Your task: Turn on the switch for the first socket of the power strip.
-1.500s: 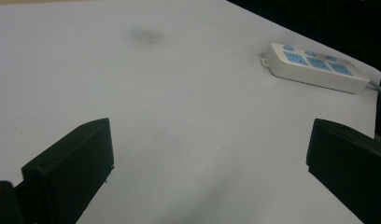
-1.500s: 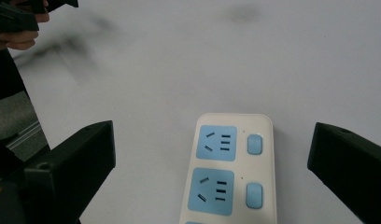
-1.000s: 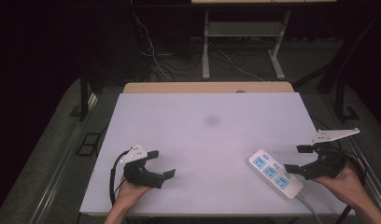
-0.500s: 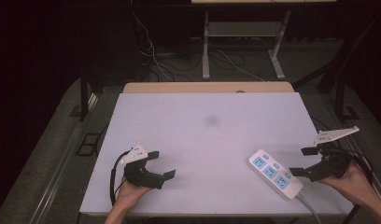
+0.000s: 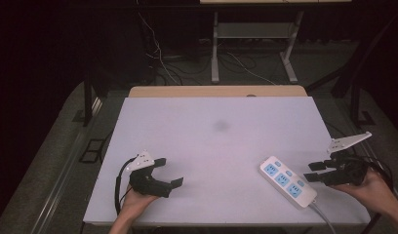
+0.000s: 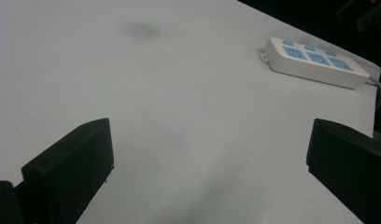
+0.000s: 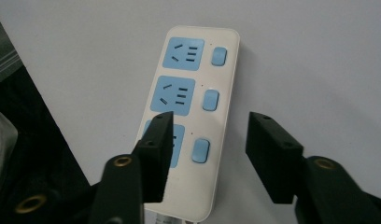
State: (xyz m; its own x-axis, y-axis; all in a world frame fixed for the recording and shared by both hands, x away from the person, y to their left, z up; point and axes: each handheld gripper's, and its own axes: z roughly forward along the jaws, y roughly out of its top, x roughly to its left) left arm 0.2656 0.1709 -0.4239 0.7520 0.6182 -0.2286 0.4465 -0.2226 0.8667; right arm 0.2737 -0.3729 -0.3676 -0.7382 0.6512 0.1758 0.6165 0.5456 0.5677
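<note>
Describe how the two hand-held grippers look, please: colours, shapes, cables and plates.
The left hand-held gripper is black, with two blocky rectangular jaws, a pale three-cornered plate on top and a black cable. The right hand-held gripper is built the same, with brass-coloured screw eyelets.

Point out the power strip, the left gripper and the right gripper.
power strip (image 5: 287, 180): high view, middle socket.
left gripper (image 5: 169, 171): high view, midway between its fingertips.
right gripper (image 7: 208, 140): right gripper view, midway between its fingertips.
</note>
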